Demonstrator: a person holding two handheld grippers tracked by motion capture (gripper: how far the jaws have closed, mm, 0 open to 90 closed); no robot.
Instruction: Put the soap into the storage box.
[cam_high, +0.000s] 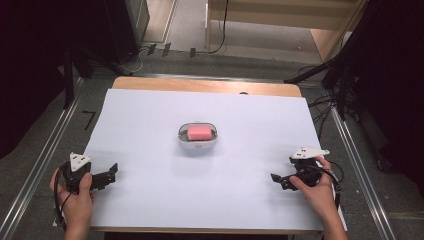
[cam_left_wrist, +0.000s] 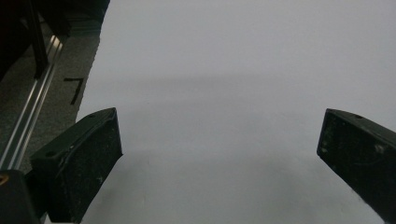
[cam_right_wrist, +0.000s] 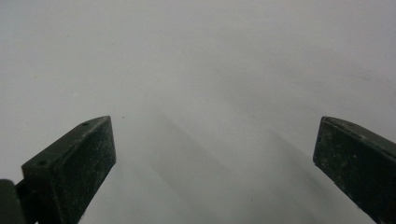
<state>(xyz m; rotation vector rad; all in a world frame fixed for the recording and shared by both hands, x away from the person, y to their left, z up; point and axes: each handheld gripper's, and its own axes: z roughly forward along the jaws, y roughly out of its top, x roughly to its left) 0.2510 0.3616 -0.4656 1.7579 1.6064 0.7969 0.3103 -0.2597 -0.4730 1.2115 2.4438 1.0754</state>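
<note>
Scene: a person sits at a tabletop (cam_high: 150, 210) covered by a white sheet, a gripper in each hand.
Soap dish: a white oval dish (cam_high: 198, 137) stands at the middle of the sheet, well apart from both grippers.
Soap: 1 pink bar (cam_high: 199, 132) lies inside the dish.
Left gripper: the left gripper (cam_high: 111, 172) rests near the sheet's near-left corner, held in the left hand (cam_high: 75, 192); its 2 jaws stand wide apart with bare white sheet between them, as its own view confirms (cam_left_wrist: 219, 144).
Right gripper: the right gripper (cam_high: 278, 180) sits near the near-right edge in the right hand (cam_high: 317, 192); its jaws are likewise spread wide over bare sheet (cam_right_wrist: 215, 149), gripping nothing.
Surroundings: a metal rail (cam_left_wrist: 28, 121) and a black floor mark (cam_left_wrist: 74, 88) lie left of the sheet.
</note>
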